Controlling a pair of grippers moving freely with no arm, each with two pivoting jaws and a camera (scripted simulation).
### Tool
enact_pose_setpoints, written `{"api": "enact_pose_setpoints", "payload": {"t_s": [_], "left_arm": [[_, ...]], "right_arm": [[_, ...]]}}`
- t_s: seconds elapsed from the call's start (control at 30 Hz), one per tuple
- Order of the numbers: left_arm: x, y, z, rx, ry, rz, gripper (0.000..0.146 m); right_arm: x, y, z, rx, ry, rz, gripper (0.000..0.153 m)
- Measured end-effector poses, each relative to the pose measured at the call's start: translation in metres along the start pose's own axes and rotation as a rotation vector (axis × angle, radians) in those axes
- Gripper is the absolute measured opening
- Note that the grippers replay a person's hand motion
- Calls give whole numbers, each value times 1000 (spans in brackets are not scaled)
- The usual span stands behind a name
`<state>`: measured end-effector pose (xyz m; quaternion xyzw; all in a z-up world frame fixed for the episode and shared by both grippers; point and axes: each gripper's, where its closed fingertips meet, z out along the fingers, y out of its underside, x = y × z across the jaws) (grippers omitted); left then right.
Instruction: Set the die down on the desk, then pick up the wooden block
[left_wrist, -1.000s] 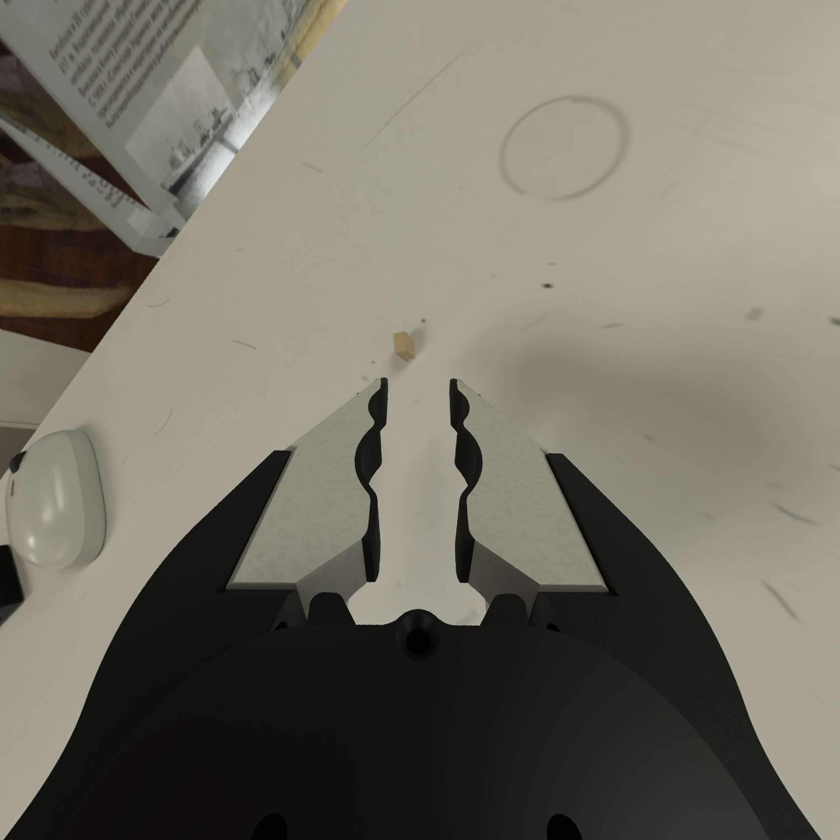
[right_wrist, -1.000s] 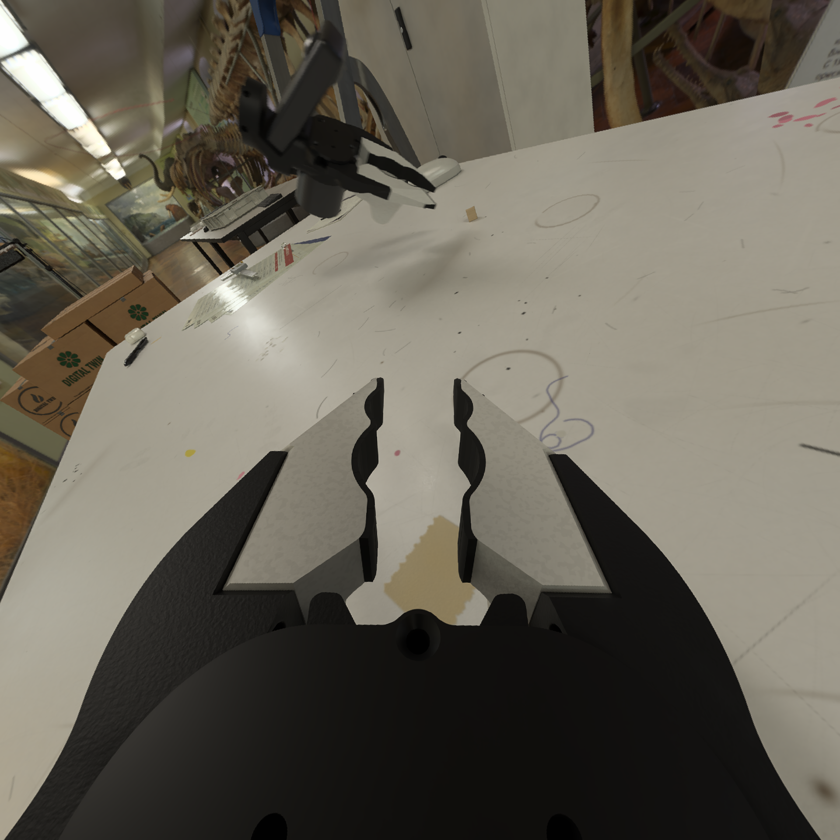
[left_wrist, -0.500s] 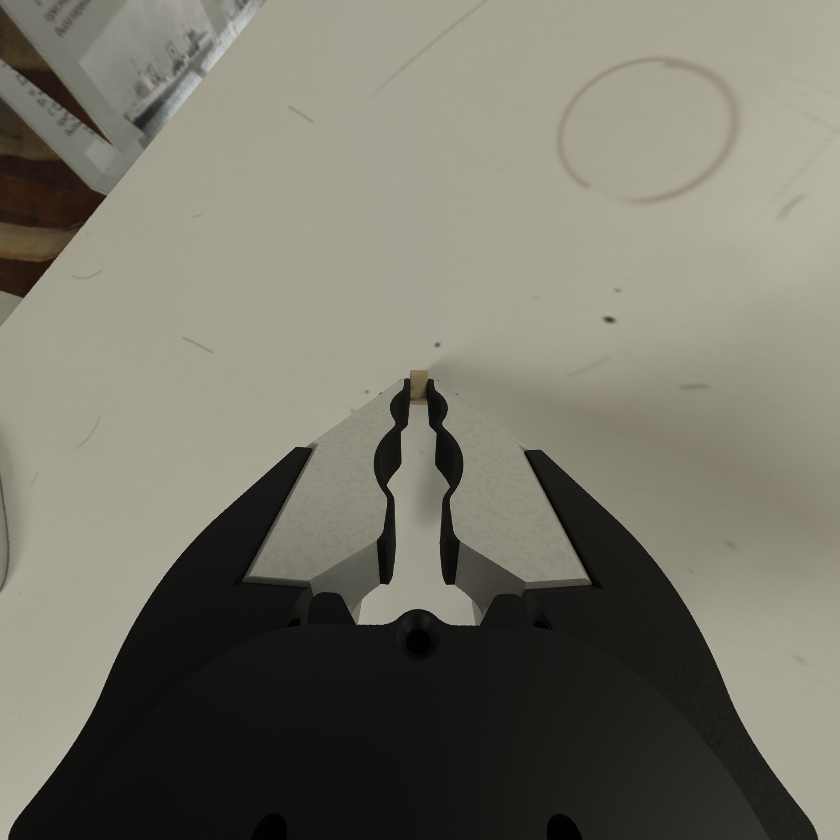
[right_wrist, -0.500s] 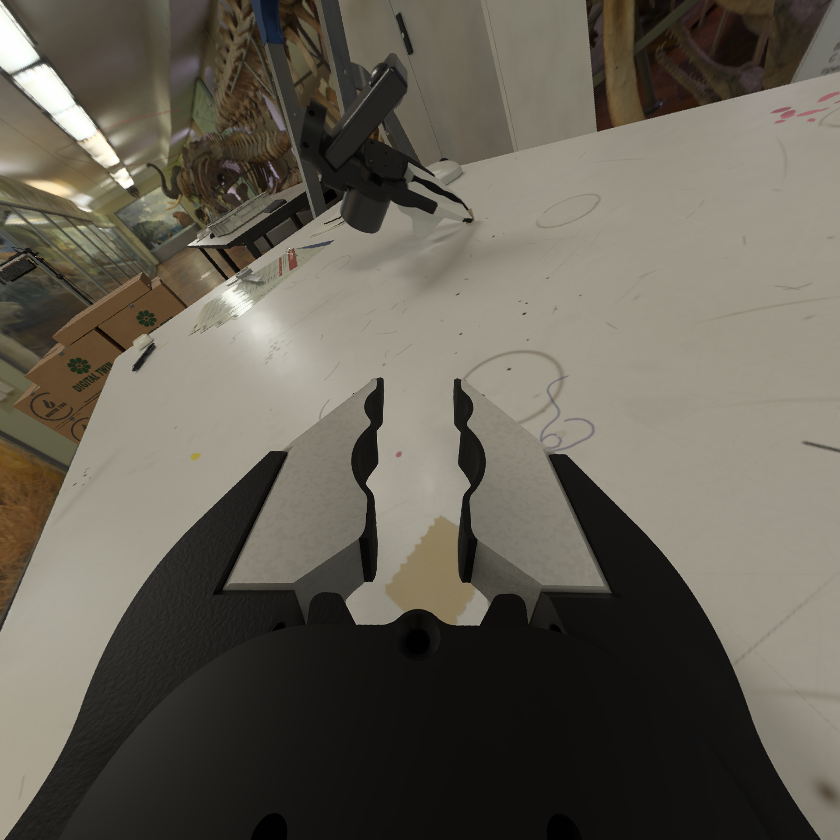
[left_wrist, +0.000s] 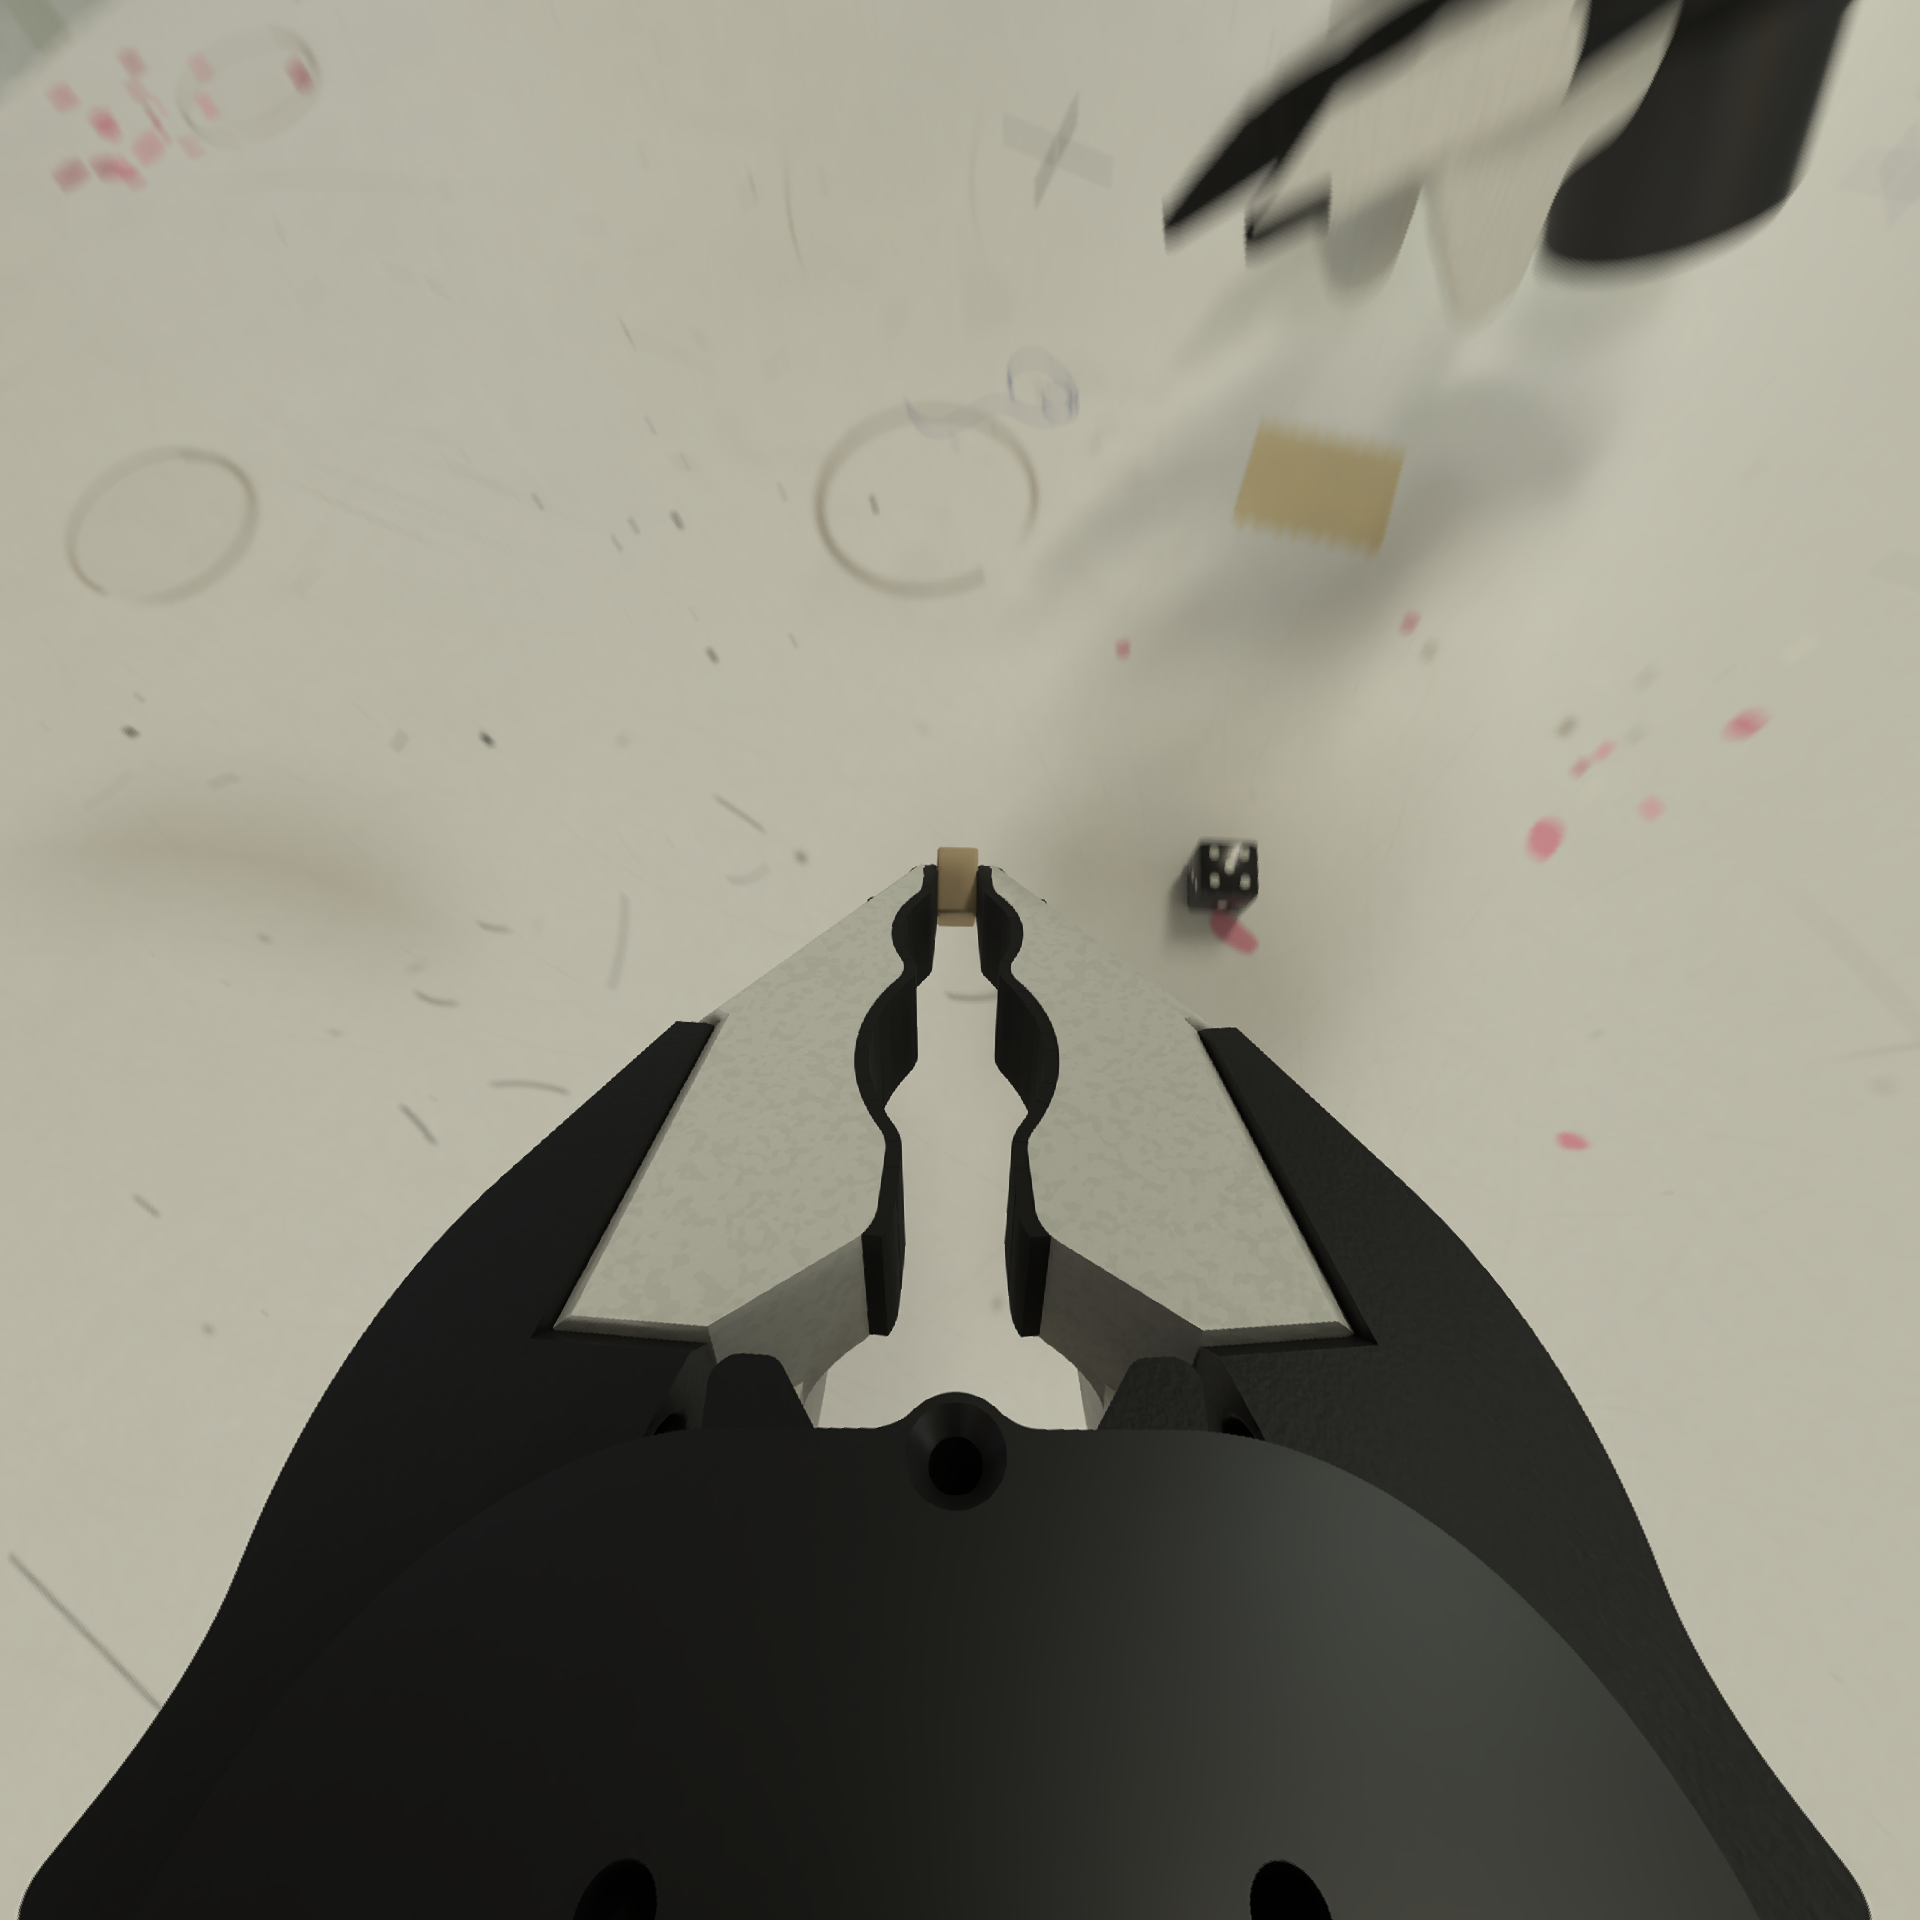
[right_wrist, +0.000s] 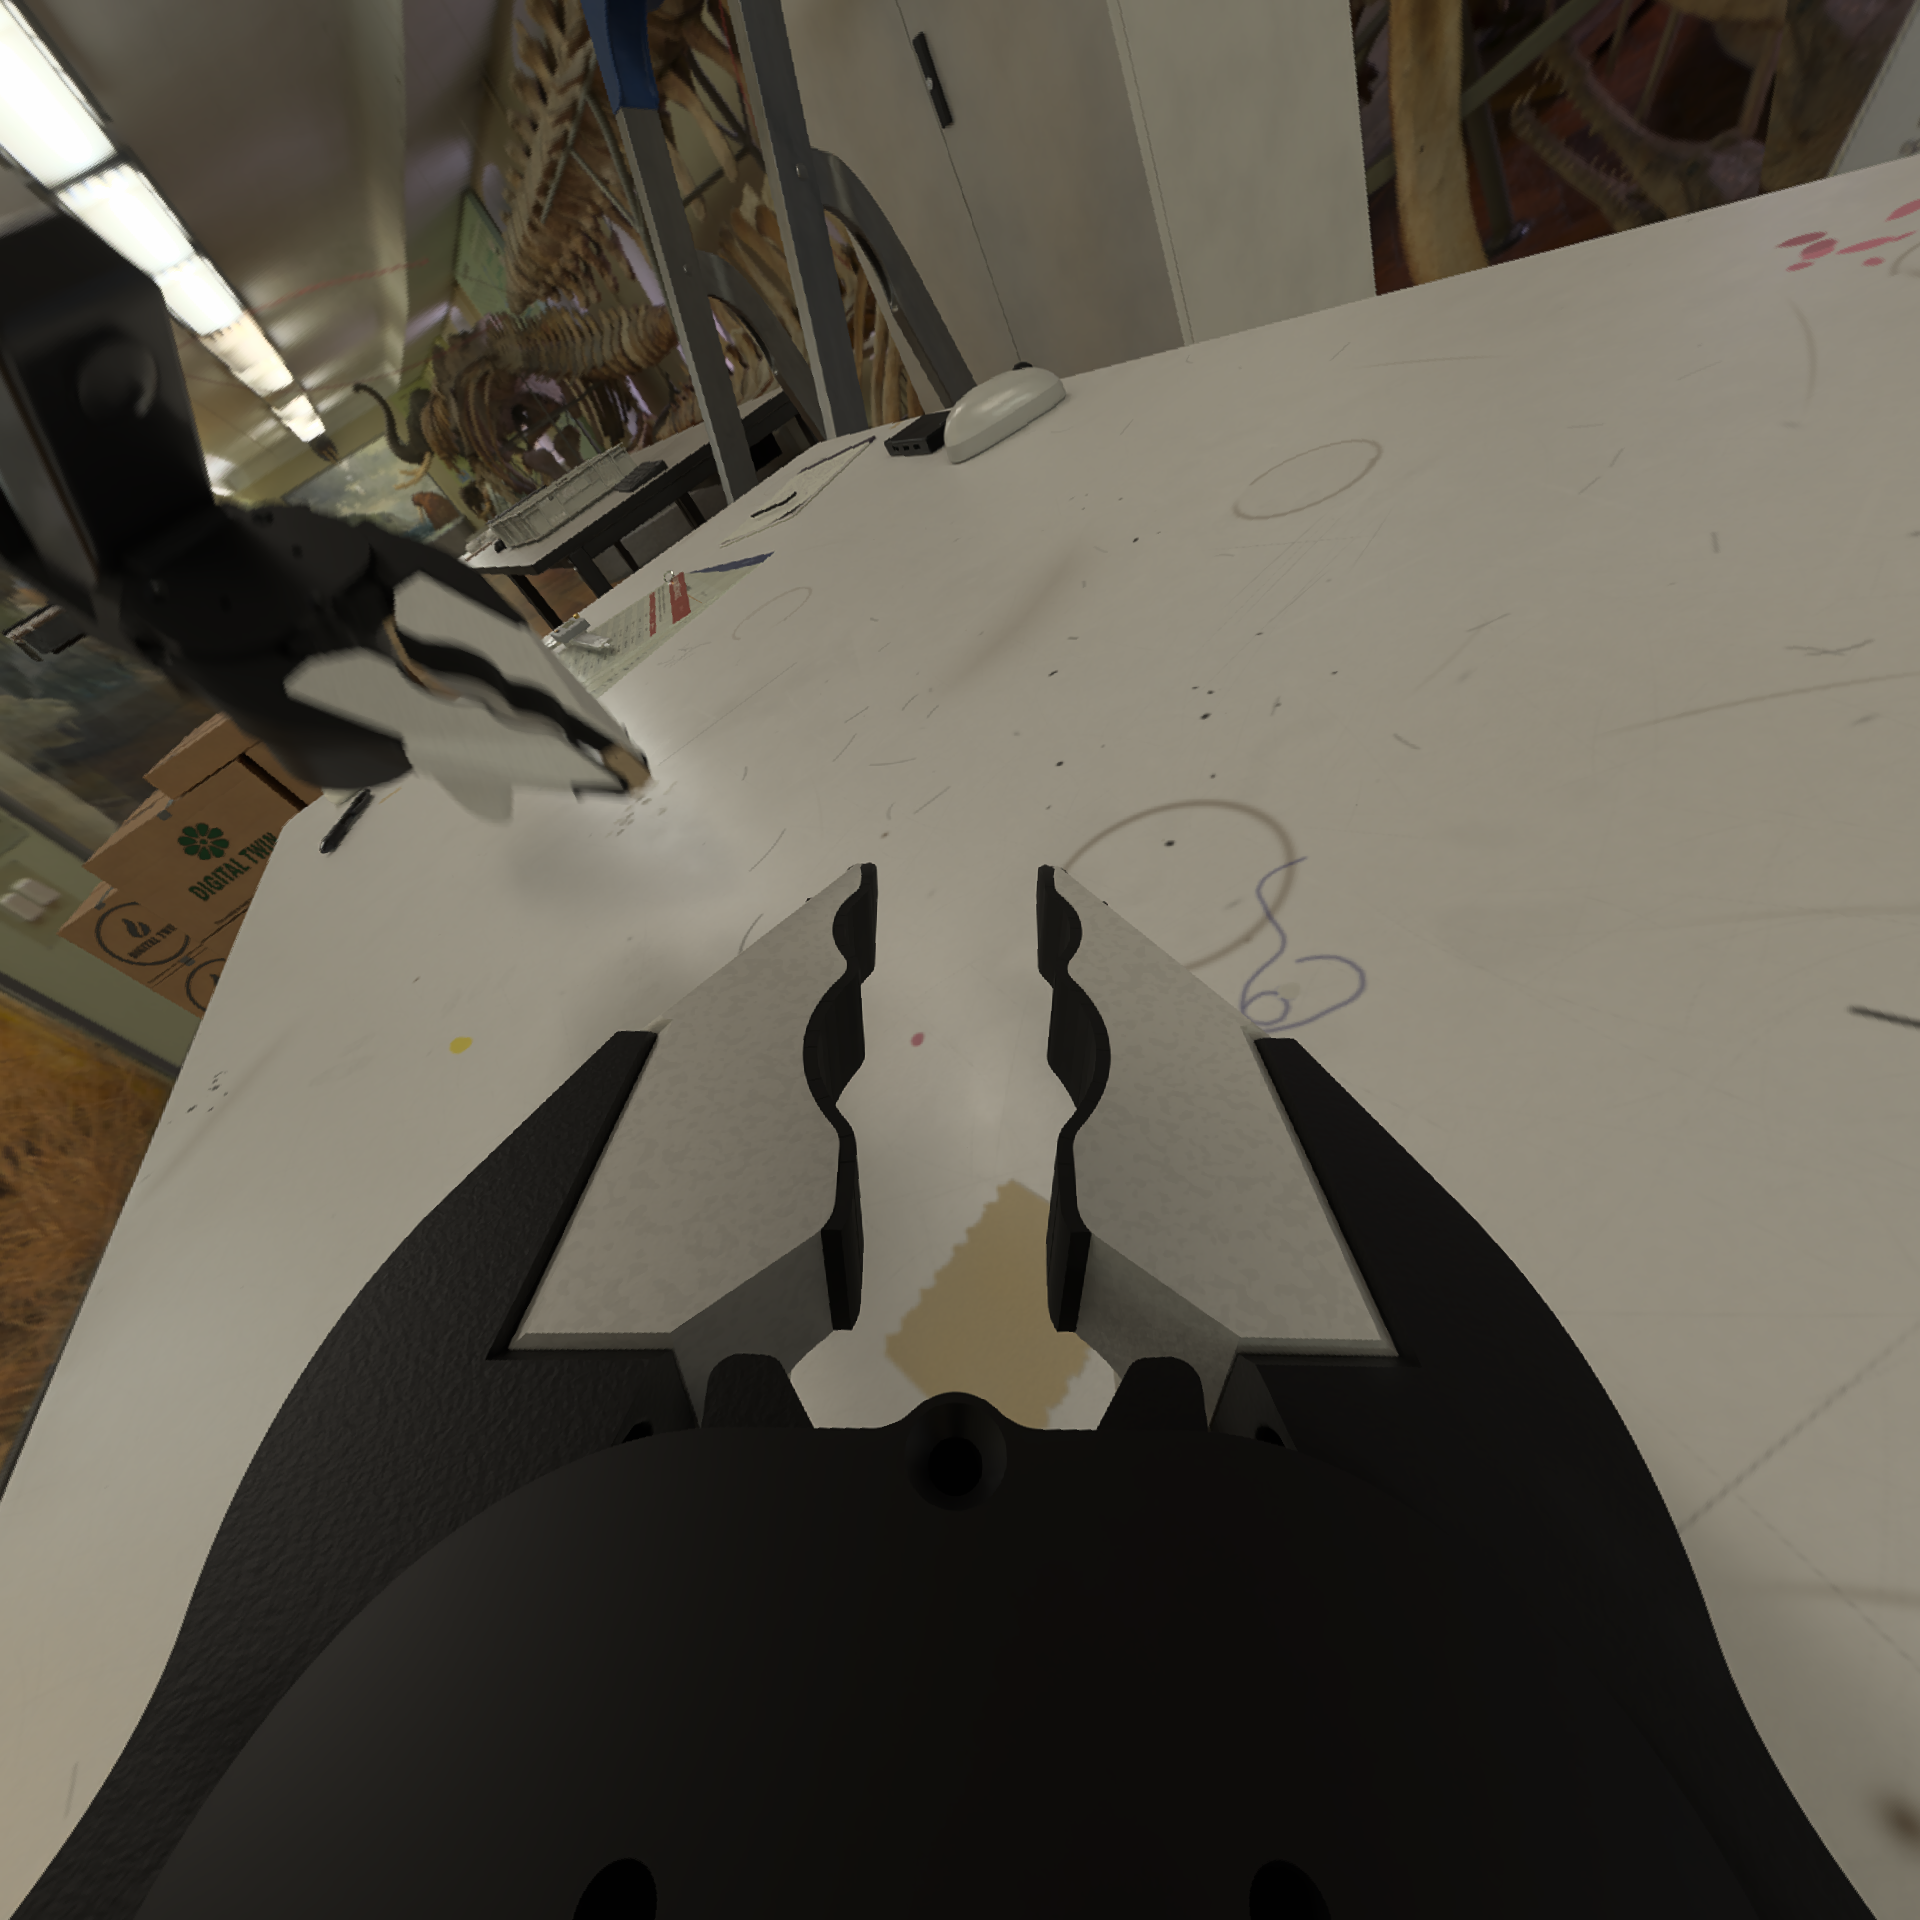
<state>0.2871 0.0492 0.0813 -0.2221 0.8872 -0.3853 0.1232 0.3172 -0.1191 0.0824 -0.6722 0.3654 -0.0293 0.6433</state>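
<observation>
Left tongs (left_wrist: 956, 878) lifted away clamping wooden block (left_wrist: 955, 883), right tongs (right_wrist: 956, 883) apart, printed cardboard boxes (right_wrist: 182, 883) beyond desk (right_wrist: 1455, 727)

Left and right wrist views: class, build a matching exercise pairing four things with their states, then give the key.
Things:
1. wooden block
2. die
3. left gripper
4. right gripper

States:
A. open, holding nothing
B. lying free on the desk, near a pink mark
C. pinched between two fingertips
D. shut on a small tan piece

Pairs: 1-C, 2-B, 3-D, 4-A
</observation>
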Motion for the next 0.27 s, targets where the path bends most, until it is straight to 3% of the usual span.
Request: {"api": "enact_pose_setpoints", "payload": {"t_s": [0.07, 0.17, 0.27], "left_arm": [[16, 18, 19, -68, -32, 30, 7], [43, 29, 39, -91, 70, -41, 7], [54, 34, 50, -109, 87, -50, 7]], "right_arm": [[0, 0, 0, -2, -1, -3, 31], [-1, 0, 0, 3, -3, -6, 30], [-2, 0, 0, 2, -4, -9, 30]]}}
